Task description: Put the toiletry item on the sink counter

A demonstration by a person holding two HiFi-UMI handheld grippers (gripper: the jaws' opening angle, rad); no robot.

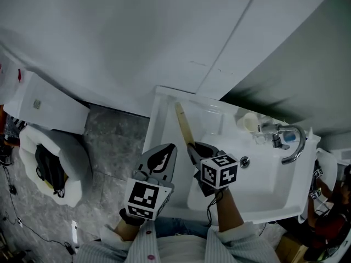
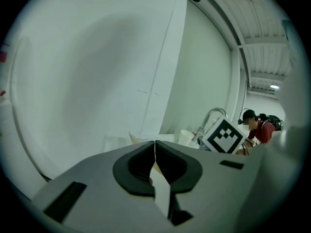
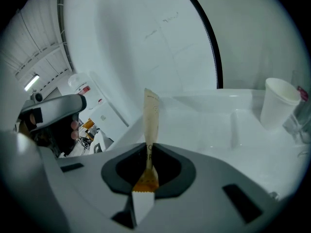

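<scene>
Fingers: right gripper [image 3: 148,149] clamped on toiletry packet [image 3: 151,113] | left gripper [image 2: 155,147] together | packet: long, flat, tan, orange base.

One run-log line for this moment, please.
right gripper shut on long tan paper packet, over white sink | left gripper shut, empty

Bench [image 1: 162,119]: white, glossy, smooth, ceramic look. Faucet [image 1: 293,141]: polished metal, shiny. Cup [image 3: 279,106]: white, matt, paper-like. Sachet [image 3: 150,120]: tan, matt, paper-like. Right tongs [image 3: 147,149]: matt grey plastic, black rubbery pads. Floor [image 1: 118,141]: grey mottled stone. Sleeve [image 1: 236,245]: striped cloth.
</scene>
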